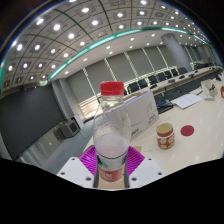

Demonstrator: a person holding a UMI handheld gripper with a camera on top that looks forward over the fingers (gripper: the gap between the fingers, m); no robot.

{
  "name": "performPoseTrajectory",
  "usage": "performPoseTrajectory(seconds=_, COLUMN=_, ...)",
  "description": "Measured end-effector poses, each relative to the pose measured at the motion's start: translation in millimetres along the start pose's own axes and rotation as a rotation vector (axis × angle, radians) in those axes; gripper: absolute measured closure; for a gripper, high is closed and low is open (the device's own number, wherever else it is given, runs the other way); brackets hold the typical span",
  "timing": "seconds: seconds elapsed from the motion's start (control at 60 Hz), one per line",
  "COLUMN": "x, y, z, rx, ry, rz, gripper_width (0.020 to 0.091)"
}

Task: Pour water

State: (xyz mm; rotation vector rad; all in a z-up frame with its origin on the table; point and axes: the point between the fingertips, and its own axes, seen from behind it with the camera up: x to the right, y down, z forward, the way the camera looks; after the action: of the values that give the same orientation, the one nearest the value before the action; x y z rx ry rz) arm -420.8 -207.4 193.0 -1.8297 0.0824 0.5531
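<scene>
**Bottle held, lifted clear of table**

Gripper [112, 168] clenched on clear bottle [112, 130], red cap [112, 89] up; long axis runs straight ahead between pads [92, 158]. Small red-lidded jar [165, 135] stands on table [195, 125], ahead and right; pour target not identifiable

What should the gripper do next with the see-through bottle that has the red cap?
Probably lift it a little higher and carry it toward whatever will take the water. The gripper is shut on the clear plastic bottle with the red cap, held upright above the white table. The cap looks closed, so pouring cannot start yet. No cup shows, only a small red-lidded jar.
</scene>
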Motion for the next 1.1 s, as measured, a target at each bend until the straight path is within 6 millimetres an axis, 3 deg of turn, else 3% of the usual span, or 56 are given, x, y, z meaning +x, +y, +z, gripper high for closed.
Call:
performPoseTrajectory(seconds=0.117, x=-17.0, y=-52.7, z=33.5, rx=0.036, ry=-0.112, rz=0.29, gripper_width=0.0762)
performPoseTrajectory(seconds=0.3, x=2.0, y=-91.6, z=86.4, rx=0.027, ry=-0.267, rz=0.872, gripper_width=0.0761)
performPoseTrajectory(seconds=0.35, x=14.7, y=-92.7, z=104.7, rx=0.023, ry=-0.285, rz=1.005, gripper_width=0.0764)
performPoseTrajectory(seconds=0.483, x=37.9, y=-90.9, z=131.4, rx=0.004, ry=-0.337, rz=1.297, gripper_width=0.0763)
performPoseTrajectory(seconds=0.667, x=60.0, y=-81.5, z=153.2, rx=-0.018, ry=-0.382, rz=1.638, gripper_width=0.0763)
performPoseTrajectory(seconds=0.883, x=58.9, y=-74.0, z=159.0, rx=-0.072, ry=-0.361, rz=1.6, gripper_width=0.0762)
performPoseTrajectory(seconds=0.967, x=57.8, y=-71.3, z=154.8, rx=-0.102, ry=-0.319, rz=1.397, gripper_width=0.0762)
performPoseTrajectory(seconds=1.1, x=71.0, y=-94.1, z=142.1, rx=-0.084, ry=-0.244, rz=0.925, gripper_width=0.0763)
